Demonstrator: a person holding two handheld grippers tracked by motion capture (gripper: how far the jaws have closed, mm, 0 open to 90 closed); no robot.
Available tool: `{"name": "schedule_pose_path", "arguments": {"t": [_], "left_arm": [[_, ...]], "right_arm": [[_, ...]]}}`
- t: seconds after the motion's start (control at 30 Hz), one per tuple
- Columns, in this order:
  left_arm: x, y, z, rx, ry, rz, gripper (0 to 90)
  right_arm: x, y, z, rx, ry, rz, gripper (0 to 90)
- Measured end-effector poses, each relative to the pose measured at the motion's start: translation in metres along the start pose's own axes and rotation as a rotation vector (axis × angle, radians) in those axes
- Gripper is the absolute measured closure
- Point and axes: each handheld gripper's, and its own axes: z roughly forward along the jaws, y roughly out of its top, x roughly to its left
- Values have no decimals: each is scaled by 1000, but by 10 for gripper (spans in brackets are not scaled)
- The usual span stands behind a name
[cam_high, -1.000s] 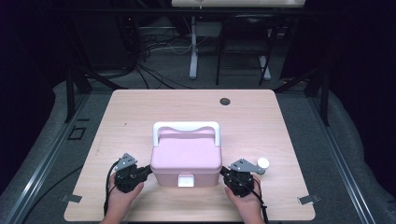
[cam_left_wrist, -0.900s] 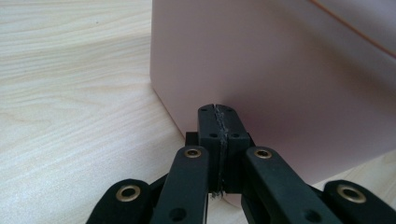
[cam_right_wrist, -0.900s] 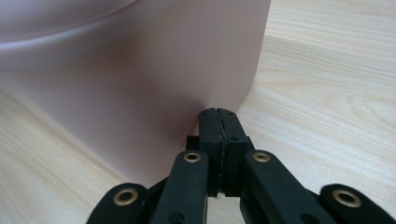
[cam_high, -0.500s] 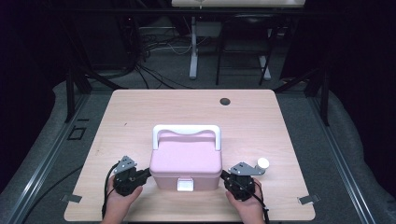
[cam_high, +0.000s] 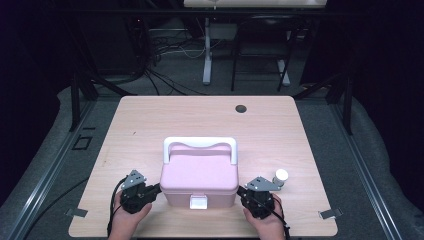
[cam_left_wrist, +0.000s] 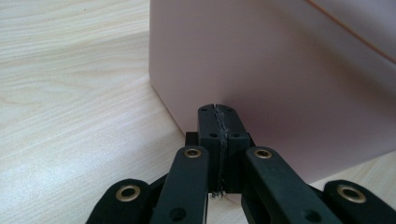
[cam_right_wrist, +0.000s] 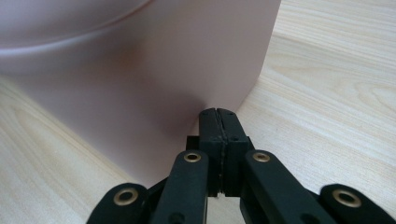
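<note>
Smooth pink plastic box (cam_high: 199, 175), rounded corners, pale woodgrain table (cam_high: 150, 120)

Table (cam_high: 150, 120): light wood. Dark round hole (cam_high: 241, 108) at 12 o'clock near the far edge. Small white-capped bottle (cam_high: 280, 177) at 4 o'clock, upright. Beyond the table, cables (cam_high: 165, 60) on grey floor.
</note>
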Motion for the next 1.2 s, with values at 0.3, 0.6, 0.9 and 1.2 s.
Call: {"name": "schedule_pose_path", "arguments": {"t": [0.3,0.6,0.9,1.2], "left_arm": [[-4,-2,-3,11,-3,0,896],[-6,-4,-5,14,-10,0,896],[-10,-7,-9,22,-18,4,897],[-14,-9,-12,28,-31,-2,897]], "right_arm": [[2,-3,-5,11,5,-5,900],[4,-5,-9,15,10,-7,900],[4,-6,-10,13,7,-9,900],[4,-9,-15,22,11,-12,900]]}}
